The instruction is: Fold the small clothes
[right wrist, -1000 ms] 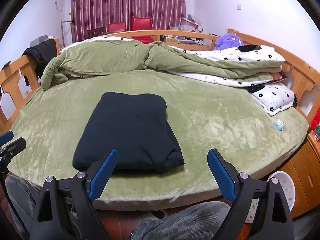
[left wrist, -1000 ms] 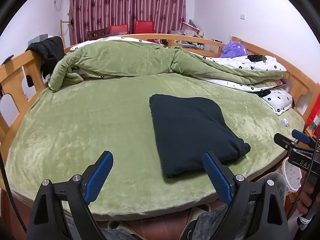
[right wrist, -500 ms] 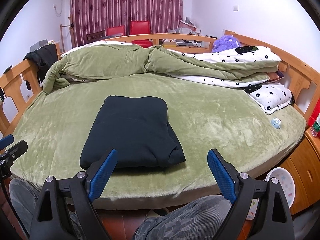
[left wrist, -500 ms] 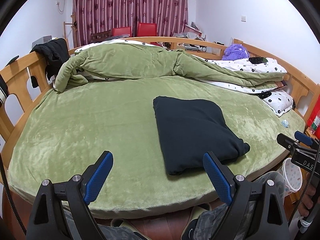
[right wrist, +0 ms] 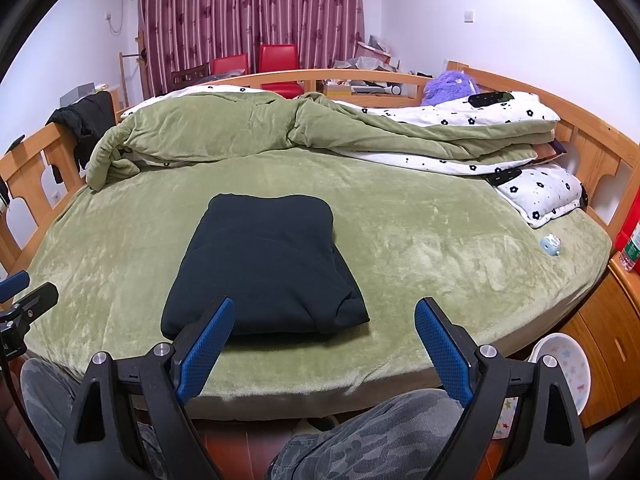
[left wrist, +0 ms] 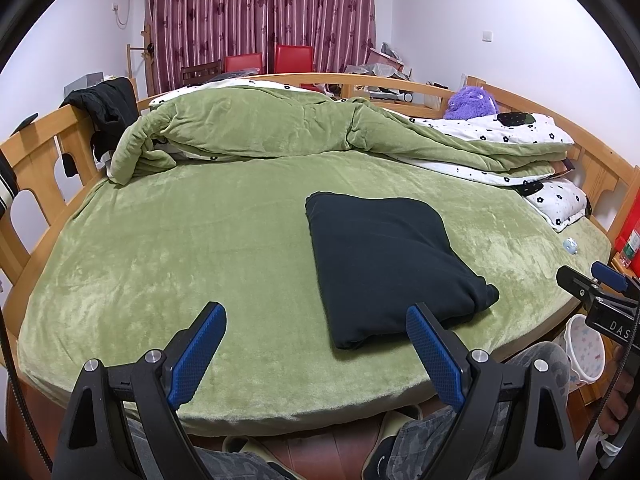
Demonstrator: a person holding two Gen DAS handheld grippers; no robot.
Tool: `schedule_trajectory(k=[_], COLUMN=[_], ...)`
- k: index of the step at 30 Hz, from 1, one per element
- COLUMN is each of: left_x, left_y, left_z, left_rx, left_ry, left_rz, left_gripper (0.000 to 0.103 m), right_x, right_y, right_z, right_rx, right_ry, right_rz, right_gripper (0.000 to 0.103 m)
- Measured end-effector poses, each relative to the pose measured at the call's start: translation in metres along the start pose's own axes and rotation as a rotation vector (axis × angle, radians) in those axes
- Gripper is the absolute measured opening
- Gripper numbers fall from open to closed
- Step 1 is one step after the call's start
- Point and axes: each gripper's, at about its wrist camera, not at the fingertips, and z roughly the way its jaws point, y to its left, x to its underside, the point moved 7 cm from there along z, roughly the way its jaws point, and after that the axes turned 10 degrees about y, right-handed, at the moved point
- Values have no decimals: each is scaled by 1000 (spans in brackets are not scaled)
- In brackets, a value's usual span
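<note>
— Lying folded on the green bed cover [left wrist: 168,248], is that the dark garment [left wrist: 384,264]?

— Yes, a neat dark rectangle right of centre in the left wrist view, left of centre in the right wrist view [right wrist: 264,264].

— And the left gripper [left wrist: 316,344]?

— Low in the frame, blue pads spread wide, holding nothing, short of the cloth's near edge.

— The right gripper [right wrist: 324,344]?

— Likewise gaping and empty at the bottom of its frame. A rumpled green quilt [right wrist: 224,128] fills the upper half.
</note>
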Motion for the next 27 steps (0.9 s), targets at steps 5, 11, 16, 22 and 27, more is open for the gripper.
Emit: schedule_trajectory(k=[5, 11, 16, 22, 27], left_x=[1, 1, 4, 4, 4], left_y=[0, 0, 0, 0, 1], left_z=[-1, -2, -5, -5, -6], left_rx=[2, 3, 2, 3, 2], left_ry=[-2, -2, 1, 1, 2], left_rz=[1, 1, 4, 1, 3], left_gripper=[92, 92, 92, 92, 92], right_x=[1, 1, 3, 3, 3], right_y=[-1, 0, 2, 2, 2], right_z=[-1, -4, -5, -5, -5], right_rx=[0, 1, 3, 2, 2], right_ry=[1, 1, 0, 0, 0], right_rz=[1, -3, -3, -3, -2], right_gripper=[90, 90, 90, 90, 90])
